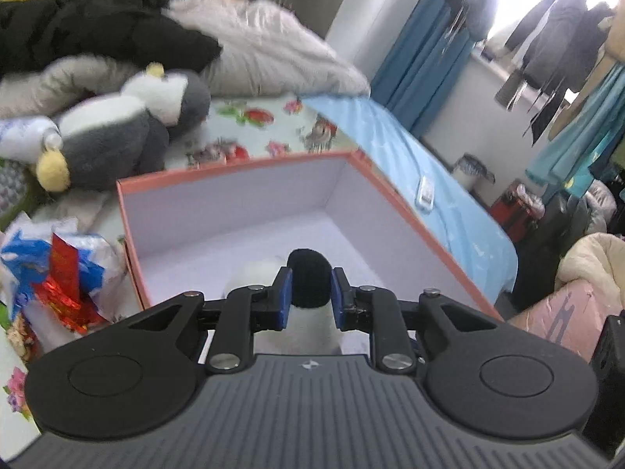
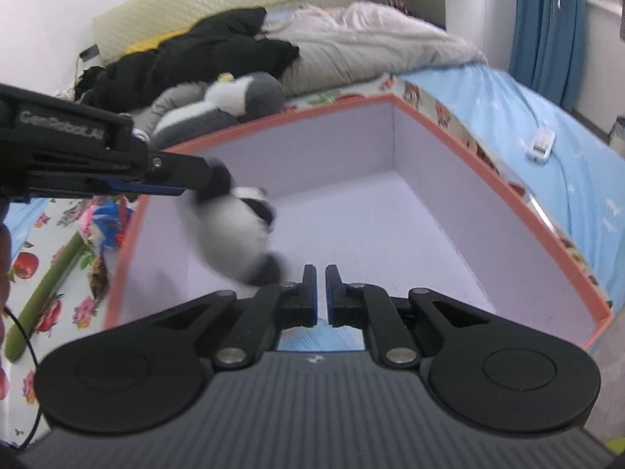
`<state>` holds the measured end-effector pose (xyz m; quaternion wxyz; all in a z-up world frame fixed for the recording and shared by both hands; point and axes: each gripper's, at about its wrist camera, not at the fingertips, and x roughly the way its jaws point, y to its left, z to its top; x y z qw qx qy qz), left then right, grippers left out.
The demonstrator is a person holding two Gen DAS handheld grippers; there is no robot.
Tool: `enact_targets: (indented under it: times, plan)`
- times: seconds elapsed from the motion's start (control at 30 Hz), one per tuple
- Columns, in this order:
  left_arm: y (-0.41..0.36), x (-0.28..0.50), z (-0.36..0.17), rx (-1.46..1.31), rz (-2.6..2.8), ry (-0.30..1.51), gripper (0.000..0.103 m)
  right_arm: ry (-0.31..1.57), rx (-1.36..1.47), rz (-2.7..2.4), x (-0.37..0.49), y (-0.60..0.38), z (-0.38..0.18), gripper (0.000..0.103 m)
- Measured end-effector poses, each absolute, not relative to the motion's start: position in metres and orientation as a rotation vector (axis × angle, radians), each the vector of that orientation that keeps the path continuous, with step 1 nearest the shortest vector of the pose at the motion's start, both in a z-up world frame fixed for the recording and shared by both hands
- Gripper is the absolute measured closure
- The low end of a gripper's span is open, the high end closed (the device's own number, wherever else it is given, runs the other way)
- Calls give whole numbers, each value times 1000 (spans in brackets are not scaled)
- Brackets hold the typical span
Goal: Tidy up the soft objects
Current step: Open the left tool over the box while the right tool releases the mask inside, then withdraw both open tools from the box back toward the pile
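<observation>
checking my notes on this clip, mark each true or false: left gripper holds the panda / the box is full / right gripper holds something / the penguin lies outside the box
1. The left gripper holds the panda: true, by a black limb.
2. The box is full: false, only the panda hangs in it.
3. The right gripper holds something: false, its nearly shut jaws are bare.
4. The penguin lies outside the box: true, on the bed behind it.

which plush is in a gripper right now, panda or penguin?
The black-and-white panda: the left gripper pinches its black limb over the open box. The grey penguin lies untouched on the bed behind the box.
</observation>
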<state>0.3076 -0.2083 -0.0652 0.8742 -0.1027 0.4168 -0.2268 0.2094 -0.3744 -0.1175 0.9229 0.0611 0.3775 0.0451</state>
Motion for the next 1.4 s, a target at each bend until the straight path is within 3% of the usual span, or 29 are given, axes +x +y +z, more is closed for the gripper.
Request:
enact_targets:
  times: [0.07, 0.1, 0.13, 0.17, 0.83, 1.4]
  plan:
    - [-208, 316, -71, -221, -465, 891, 74, 792, 122, 74, 213, -377, -122, 84]
    - [-209, 318, -73, -214, -462, 897, 71, 790, 123, 71, 212, -378, -123, 67]
    - [-209, 320, -76, -207, -465, 904, 61, 787, 130, 72, 210, -380, -124, 60]
    - [-208, 318, -78, -205, -465, 909, 58, 783, 134, 76, 208, -380, -124, 54]
    - [-164, 202, -11, -144, -450, 708, 58, 614, 167, 123, 128, -356, -60, 55]
    - [-116, 95, 6, -195, -381, 679, 58, 592, 146, 179, 55, -336, -34, 55]
